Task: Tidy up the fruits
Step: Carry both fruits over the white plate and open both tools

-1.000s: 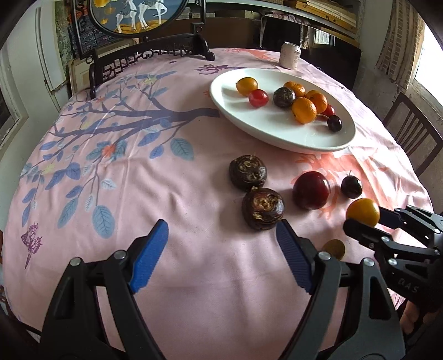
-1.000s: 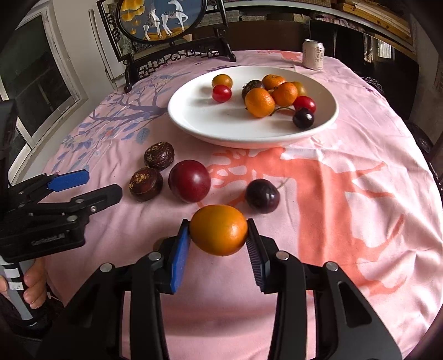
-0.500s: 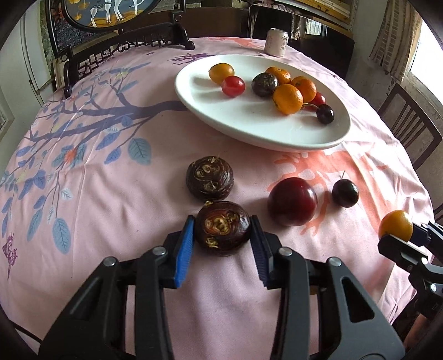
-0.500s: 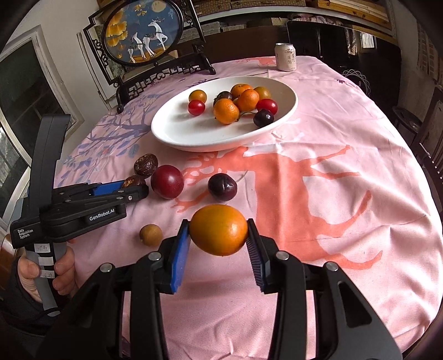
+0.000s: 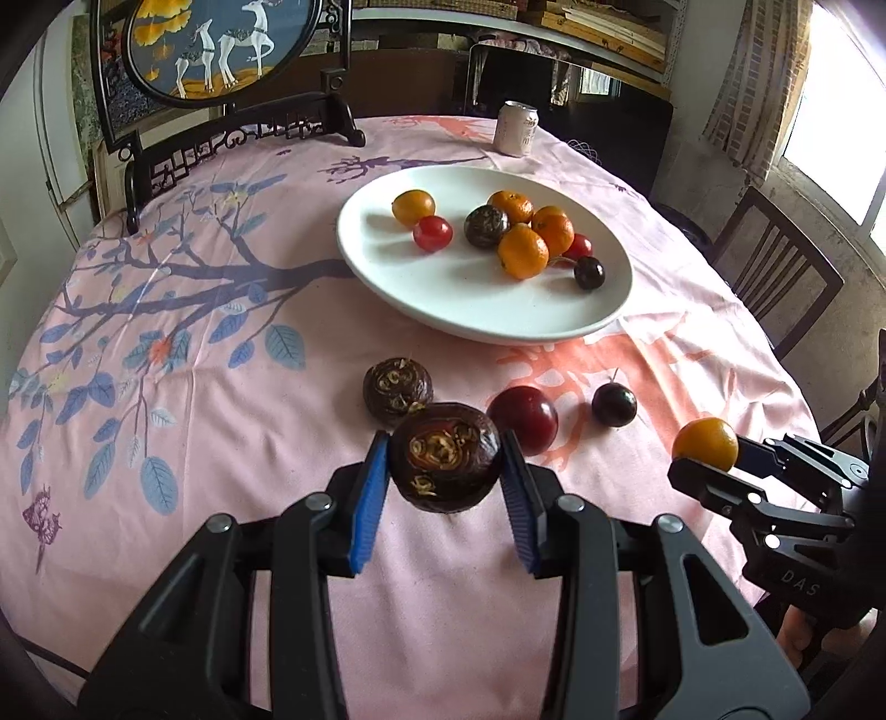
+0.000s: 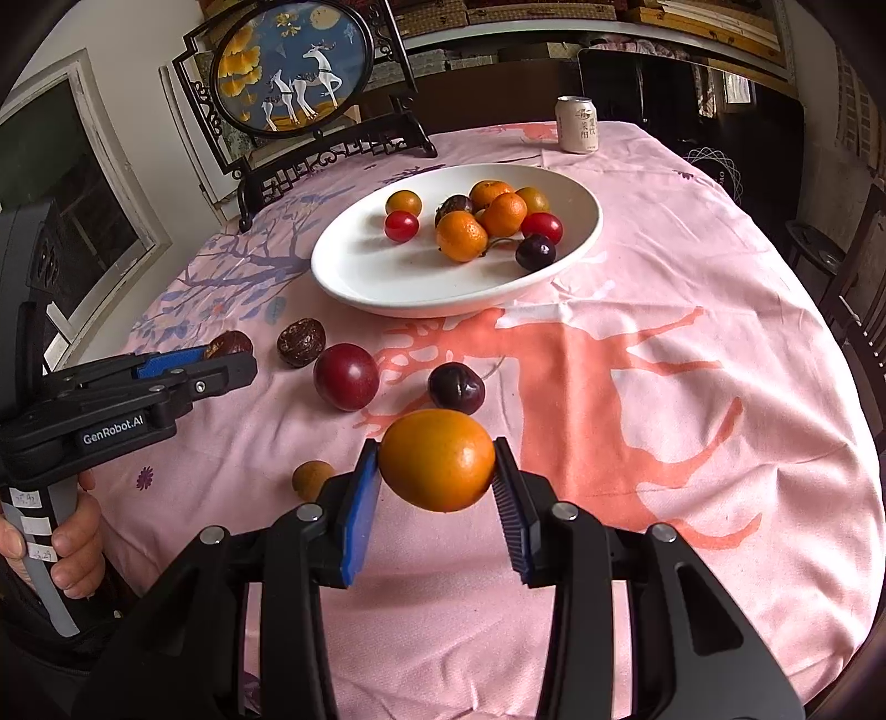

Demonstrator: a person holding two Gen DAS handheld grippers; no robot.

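My left gripper is shut on a dark brown wrinkled fruit and holds it above the pink tablecloth. My right gripper is shut on an orange fruit, also lifted; it shows at the right of the left wrist view. A white plate further back holds several oranges, red fruits and dark fruits. On the cloth lie a second brown fruit, a red plum, a dark cherry and a small tan fruit.
A drink can stands behind the plate. A framed round deer picture on a dark stand is at the table's back left. A wooden chair stands at the right of the table.
My left gripper closed on the near brown fruit and lifted it off the cloth. My right gripper keeps hold of the orange and has risen a little.
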